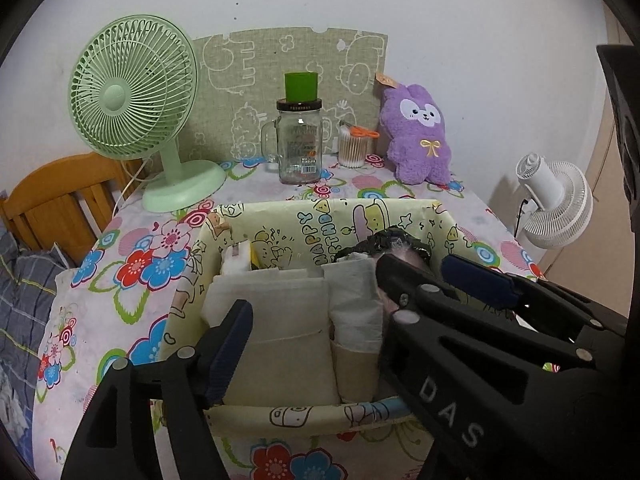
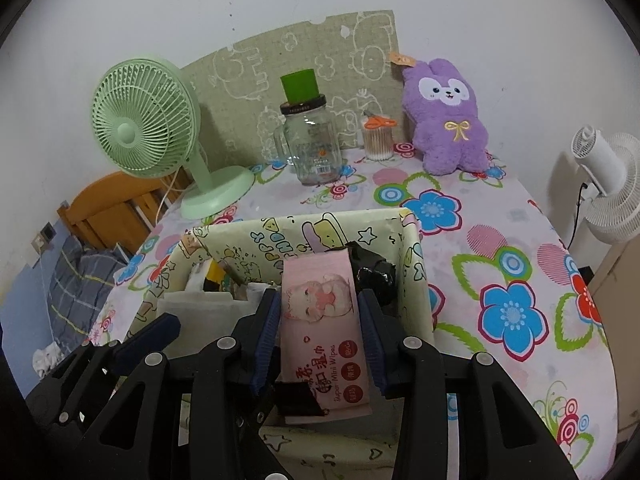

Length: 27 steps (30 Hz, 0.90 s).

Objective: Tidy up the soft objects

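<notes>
Soft, glossy and matt surfaces

Fluffy purple plush toy (image 2: 448, 116); clear glossy glass jar (image 2: 314, 148); shiny plastic wipes pack (image 2: 320, 320); printed paper-covered box (image 1: 360, 216); matt black plastic right gripper (image 2: 320, 336).

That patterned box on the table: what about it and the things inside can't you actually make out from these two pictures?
- Left view: the pink wipes pack is nearly all hidden behind the right gripper.
- Right view: the wipes pack hides the box floor; its lower corner is covered by a black part.
- Both views: the black bag is partly hidden and its contents are unseen.
- Left view: the far left items are too small to name.
- Right view: whether the pads press on the pack is unclear.
</notes>
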Tool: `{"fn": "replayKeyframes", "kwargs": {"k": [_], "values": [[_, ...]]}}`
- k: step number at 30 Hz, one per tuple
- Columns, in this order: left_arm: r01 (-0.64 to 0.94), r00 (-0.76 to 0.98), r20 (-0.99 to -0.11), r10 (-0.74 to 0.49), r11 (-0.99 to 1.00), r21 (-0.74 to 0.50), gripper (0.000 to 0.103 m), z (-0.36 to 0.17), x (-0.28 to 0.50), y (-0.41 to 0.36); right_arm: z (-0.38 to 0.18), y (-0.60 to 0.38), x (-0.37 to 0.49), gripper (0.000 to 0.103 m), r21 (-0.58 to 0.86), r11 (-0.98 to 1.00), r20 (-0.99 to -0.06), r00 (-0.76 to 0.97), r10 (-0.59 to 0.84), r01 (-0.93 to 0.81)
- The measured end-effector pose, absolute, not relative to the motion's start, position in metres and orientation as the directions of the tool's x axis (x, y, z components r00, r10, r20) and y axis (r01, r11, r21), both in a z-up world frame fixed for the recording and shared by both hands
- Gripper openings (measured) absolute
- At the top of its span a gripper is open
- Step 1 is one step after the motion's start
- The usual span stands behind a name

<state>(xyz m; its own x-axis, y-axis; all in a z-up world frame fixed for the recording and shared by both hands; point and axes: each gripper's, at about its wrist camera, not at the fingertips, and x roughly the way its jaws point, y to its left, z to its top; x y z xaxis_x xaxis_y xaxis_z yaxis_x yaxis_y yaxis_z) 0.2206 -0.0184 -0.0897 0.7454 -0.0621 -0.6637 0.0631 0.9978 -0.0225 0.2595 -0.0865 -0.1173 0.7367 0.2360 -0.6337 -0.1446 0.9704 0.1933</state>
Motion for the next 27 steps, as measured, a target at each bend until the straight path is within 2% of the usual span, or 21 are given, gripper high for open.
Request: {"fn": "replayKeyframes", "kwargs": {"k": [1,2,8,15,27], "values": [[0.064,0.744,-0.665,-0.063,0.998,-0.023,0.077,-0.090,0.220,-0.018,-0.118,-0.087,0.259,0.060,0.194,0.970,-0.635,0.735,0.236,-0.144],[0.064,0.744,-0.665,-0.065,0.998,-0.025,0.077,-0.089,0.220,-0.018,-0.117,-0.087,0.258,0.062,0.192,0.971,-0.635,0.736,0.234,-0.143],[0.057,0.753,-0.656,-0.062,0.998,-0.028,0.087,-0.085,0.212,-0.016,-0.112,-0.089,0.247,0.064,0.172,0.978,-0.622,0.757,0.202,-0.120],[0.066,0.756,-0.650,-0.076,0.997,-0.039,0.092,-0.080,0.200,-0.021,-0.104,-0.094,0.231,0.078,0.155,0.984,-0.614,0.772,0.167,-0.090],[0.058,0.788,-0.613,-0.057,0.998,-0.019,0.103,-0.065,0.164,-0.021,-0.087,-0.096,0.190,0.085,0.113,0.990,-0.581,0.803,0.132,-0.082]]}}
